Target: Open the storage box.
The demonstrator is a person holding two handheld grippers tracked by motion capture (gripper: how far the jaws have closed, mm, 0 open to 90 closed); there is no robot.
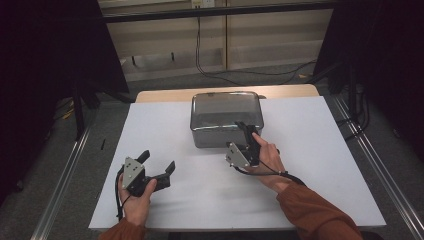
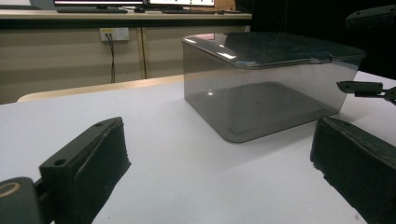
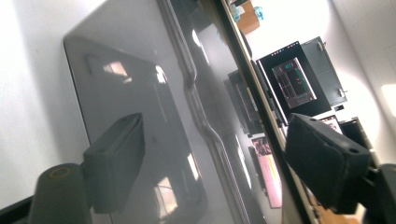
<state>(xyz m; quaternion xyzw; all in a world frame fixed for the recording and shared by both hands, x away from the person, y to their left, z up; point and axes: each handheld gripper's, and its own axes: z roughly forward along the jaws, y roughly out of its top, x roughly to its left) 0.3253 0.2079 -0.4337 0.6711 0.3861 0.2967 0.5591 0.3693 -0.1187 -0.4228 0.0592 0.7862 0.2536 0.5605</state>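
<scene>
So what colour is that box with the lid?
The box is see-through smoky grey, clearest in the left gripper view.

One lidded box point(image 1: 226, 119), two grippers: left gripper point(image 1: 159, 164), right gripper point(image 1: 245, 131), one table point(image 1: 310, 165)

Lidded smoky translucent box point(image 1: 226, 118) upright at table's far middle

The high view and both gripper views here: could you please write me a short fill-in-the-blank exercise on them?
1. The smoky clear box has its lid ____.
2. The box stands on a ____ table.
3. The ____ gripper is at the box's near lid edge, jaws apart.
4. The left gripper holds ____.

Missing words: on; white; right; nothing
</scene>
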